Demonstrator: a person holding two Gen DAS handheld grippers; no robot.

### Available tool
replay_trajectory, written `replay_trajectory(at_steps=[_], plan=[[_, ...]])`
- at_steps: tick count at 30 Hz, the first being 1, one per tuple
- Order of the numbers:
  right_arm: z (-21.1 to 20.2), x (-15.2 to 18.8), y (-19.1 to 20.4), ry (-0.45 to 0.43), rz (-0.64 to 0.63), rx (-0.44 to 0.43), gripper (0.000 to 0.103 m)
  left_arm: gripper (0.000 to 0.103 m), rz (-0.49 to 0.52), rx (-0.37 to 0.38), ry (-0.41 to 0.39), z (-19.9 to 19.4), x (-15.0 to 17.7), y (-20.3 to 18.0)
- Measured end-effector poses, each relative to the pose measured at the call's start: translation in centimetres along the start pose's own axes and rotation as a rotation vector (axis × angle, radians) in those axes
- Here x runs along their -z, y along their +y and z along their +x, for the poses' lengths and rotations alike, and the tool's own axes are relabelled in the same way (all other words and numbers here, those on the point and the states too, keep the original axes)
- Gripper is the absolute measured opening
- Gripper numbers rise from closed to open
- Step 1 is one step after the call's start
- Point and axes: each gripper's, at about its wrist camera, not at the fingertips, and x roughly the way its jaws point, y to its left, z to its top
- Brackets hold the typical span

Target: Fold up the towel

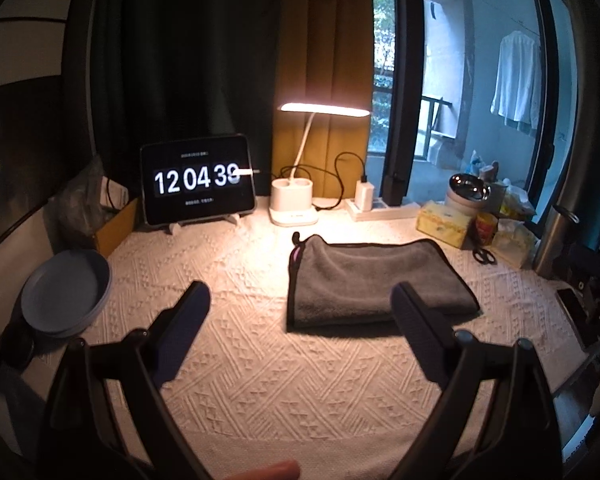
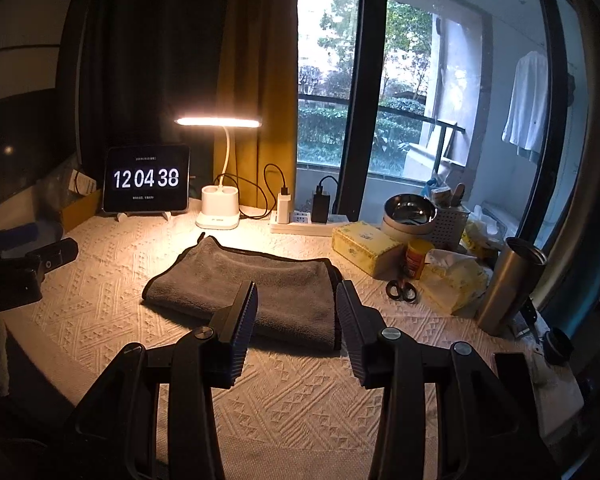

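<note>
**Clerk:** Black plastic, two items, nearest the lens. Left gripper (image 1: 300,300): jaws spread wide, nothing between them, held above the cloth and angled down toward the desk. Right gripper (image 2: 296,294): jaws parted more narrowly, also holding nothing; its fingertips (image 2: 249,296) sit over the near edge of the towel, contact not determinable.

**Checker:** And the covering beneath them?

**Clerk:** Cream tablecloth (image 1: 260,380), woven in raised diamond pattern, spread over the whole desk.

**Checker:** Task item?

**Clerk:** Grey towel (image 2: 252,284), plush, dark-bound edge, already folded into a flat rectangle at mid-desk. Long axis runs left to right across the desk, roughly parallel to the window wall; a small hanging loop pokes out at its far left corner, toward the lamp. In the left wrist view the towel (image 1: 372,280) lies ahead and to the right of the jaws.

**Checker:** Flanking items?

**Clerk:** Grey plates (image 1: 66,294), stacked, at the left edge. Scissors (image 2: 401,290), a yellow tissue box (image 2: 366,246) and a steel tumbler (image 2: 508,284) to the right of the towel, all apart from it.

**Checker:** Back row?

**Clerk:** Tablet clock (image 2: 146,178) on a stand, lit desk lamp (image 2: 219,122) on its white base, power strip (image 2: 308,224) with chargers plugged in. Behind those, dark and mustard curtains, then window glass.
</note>
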Motion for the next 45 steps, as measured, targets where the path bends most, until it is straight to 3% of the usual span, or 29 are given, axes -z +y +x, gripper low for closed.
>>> replay_trajectory(at_steps=[20, 26, 45], plan=[[-9.8, -0.7, -0.8, -0.206, 0.017, 0.073, 0.044, 0.093, 0.053, 0.01, -0.224, -8.6, -1.7, -0.8], [-11.7, -1.2, -1.7, -0.26, 0.03, 0.088, 0.06, 0.093, 0.058, 0.009, -0.301, -10.7, -2.5, -0.8], [-11.7, -0.8, -1.7, -0.261, 0.046, 0.083, 0.063, 0.098, 0.053, 0.025, -0.313, -11.1, -2.3, -1.0]])
